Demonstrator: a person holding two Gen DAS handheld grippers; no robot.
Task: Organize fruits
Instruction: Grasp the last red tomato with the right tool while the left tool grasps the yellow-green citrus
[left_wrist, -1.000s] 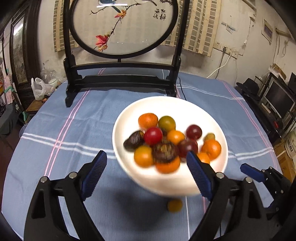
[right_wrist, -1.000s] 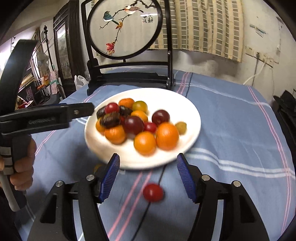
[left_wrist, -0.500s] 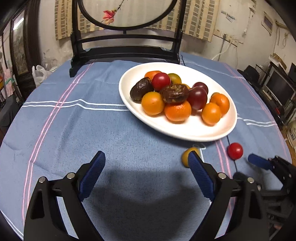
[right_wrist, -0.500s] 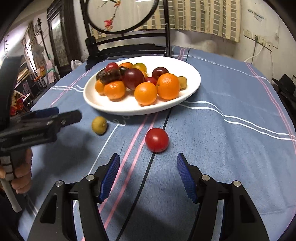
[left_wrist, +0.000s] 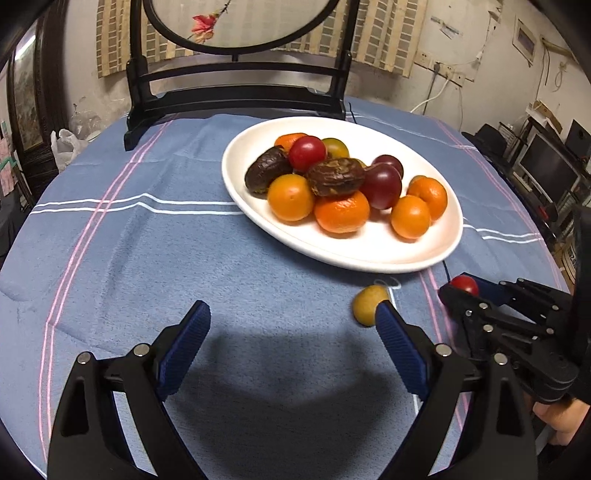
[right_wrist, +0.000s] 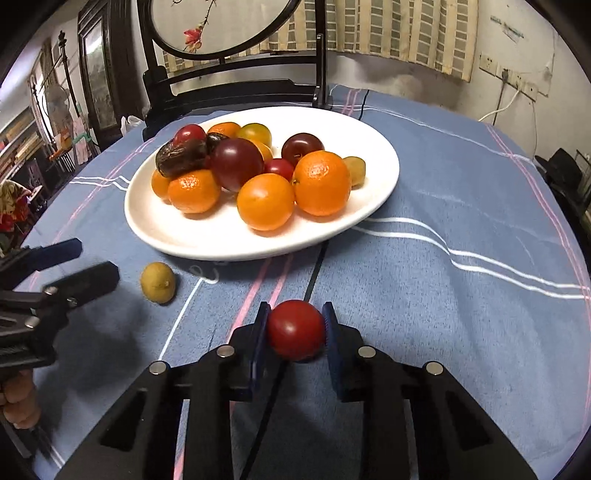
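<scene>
A white plate (left_wrist: 373, 254) (right_wrist: 229, 243) holds several oranges, dark plums, red tomatoes and brown fruits. A red tomato (right_wrist: 295, 328) (left_wrist: 464, 284) sits on the blue cloth in front of the plate, and my right gripper (right_wrist: 294, 328) is shut on it. A small yellow fruit (left_wrist: 367, 304) (right_wrist: 158, 282) lies loose on the cloth near the plate's front edge. My left gripper (left_wrist: 291, 354) is open and empty; its right fingertip (left_wrist: 388, 317) is just beside the yellow fruit.
A black wooden stand (left_wrist: 236, 92) with a round painted screen rises at the back of the table. The blue striped cloth (left_wrist: 147, 258) covers the round table. Shelves and monitors (left_wrist: 546, 166) stand off to the right.
Both grippers moved down and forward toward the loose fruits. My right gripper closed on the red tomato. My left gripper came up beside the yellow fruit.
</scene>
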